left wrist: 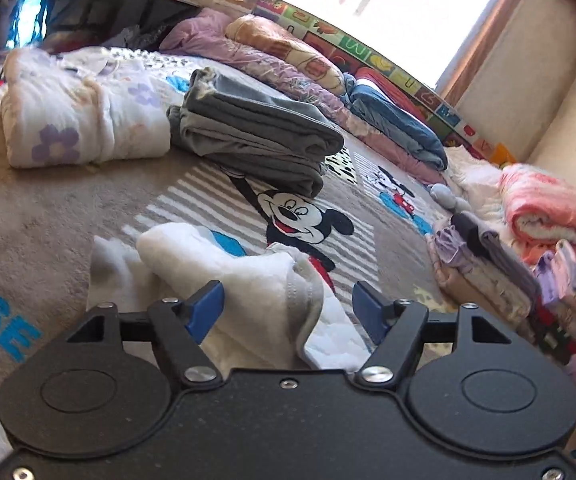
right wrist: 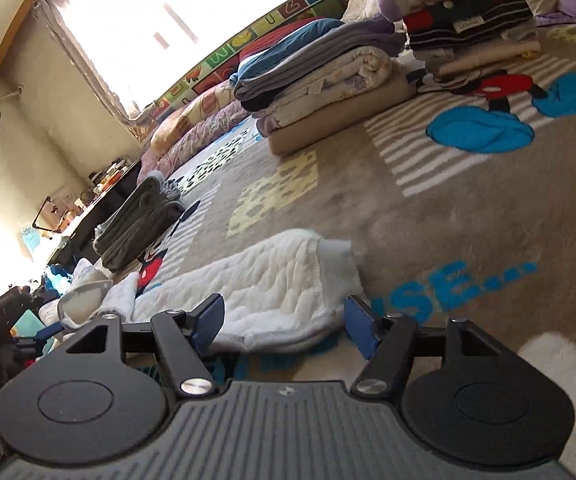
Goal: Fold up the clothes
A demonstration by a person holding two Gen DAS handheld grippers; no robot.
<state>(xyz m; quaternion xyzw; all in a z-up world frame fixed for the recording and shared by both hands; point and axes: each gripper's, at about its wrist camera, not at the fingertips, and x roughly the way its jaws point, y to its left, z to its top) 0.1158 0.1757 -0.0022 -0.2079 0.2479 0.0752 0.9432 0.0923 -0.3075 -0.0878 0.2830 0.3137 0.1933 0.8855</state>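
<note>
A white quilted garment [left wrist: 223, 280] with a grey ribbed edge lies bunched on the cartoon-print carpet [left wrist: 47, 208], right in front of my left gripper [left wrist: 288, 308]. That gripper stands open; the cloth lies between its blue pads without being pinched. In the right wrist view the same white garment [right wrist: 271, 284] lies flat and stretched out, its grey cuff at the far end. My right gripper [right wrist: 283, 320] is open just over its near edge, the pads clear of the fabric.
A folded grey garment [left wrist: 255, 136] and a folded flower-print blanket [left wrist: 75, 116] lie farther back. Rolled quilts [left wrist: 288, 52] line the wall. Stacks of folded clothes [right wrist: 320, 76] and a striped pile [right wrist: 472, 20] stand on the carpet. A pink blanket [left wrist: 548, 208] sits at the right.
</note>
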